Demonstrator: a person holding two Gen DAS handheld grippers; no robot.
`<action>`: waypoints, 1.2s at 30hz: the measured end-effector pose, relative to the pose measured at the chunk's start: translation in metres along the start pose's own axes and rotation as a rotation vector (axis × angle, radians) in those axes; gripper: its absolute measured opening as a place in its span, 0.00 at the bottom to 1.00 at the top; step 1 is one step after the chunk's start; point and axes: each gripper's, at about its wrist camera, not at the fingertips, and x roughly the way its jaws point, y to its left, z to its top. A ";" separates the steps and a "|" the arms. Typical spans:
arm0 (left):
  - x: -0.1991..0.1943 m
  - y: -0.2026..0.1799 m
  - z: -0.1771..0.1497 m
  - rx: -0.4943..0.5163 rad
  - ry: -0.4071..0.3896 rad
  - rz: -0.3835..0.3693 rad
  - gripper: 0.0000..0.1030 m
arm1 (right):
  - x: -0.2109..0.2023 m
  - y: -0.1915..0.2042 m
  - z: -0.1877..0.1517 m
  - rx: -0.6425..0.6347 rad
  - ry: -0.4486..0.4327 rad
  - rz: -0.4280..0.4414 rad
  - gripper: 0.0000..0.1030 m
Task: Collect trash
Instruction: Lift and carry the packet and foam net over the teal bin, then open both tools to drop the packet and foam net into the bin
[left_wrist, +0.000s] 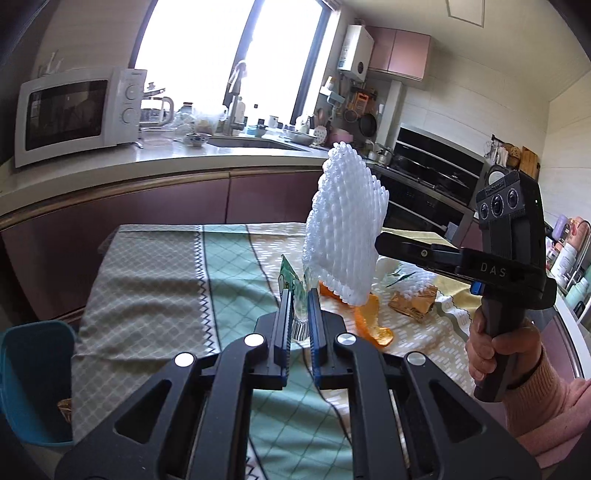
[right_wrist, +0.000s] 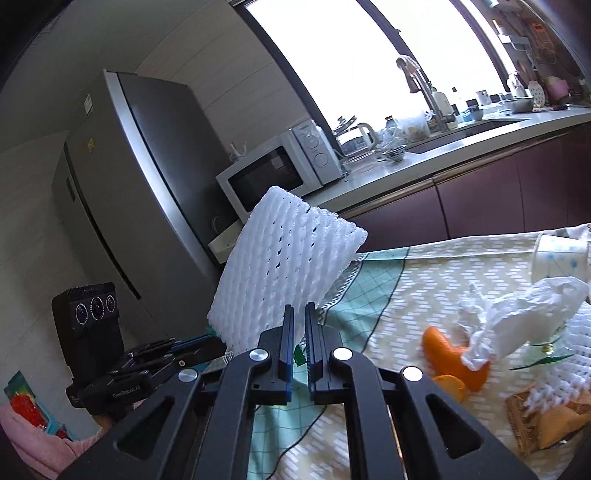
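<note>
Left tool (left_wrist: 299, 295) pinching green wrapper (left_wrist: 291, 284); right tool (right_wrist: 299, 314) pinching white foam net (right_wrist: 284, 258) above counter (left_wrist: 147, 277).

Black grippers, blue-edged fingers (left_wrist: 316, 314), silver screws, pink sleeve (left_wrist: 546, 398)

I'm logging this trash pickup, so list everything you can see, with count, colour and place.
foam net: one, white, held in the right gripper
wrapper: one, green, in the left gripper
orange peel: two pieces, orange, on the tablecloth
tissue: one, white, beside the peel
paper cup: one, white, lying on the tablecloth
bin: one, blue, left of the table
microwave: one, white, on the counter
left gripper: black, shut on the wrapper
right gripper: black, shut on the foam net
</note>
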 end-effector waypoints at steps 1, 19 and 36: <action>-0.008 0.009 -0.001 -0.008 -0.007 0.021 0.09 | 0.010 0.008 0.001 -0.012 0.015 0.019 0.05; -0.125 0.190 -0.047 -0.260 -0.035 0.417 0.09 | 0.222 0.133 -0.023 -0.128 0.361 0.251 0.04; -0.077 0.299 -0.102 -0.427 0.200 0.607 0.15 | 0.326 0.152 -0.070 -0.118 0.646 0.125 0.09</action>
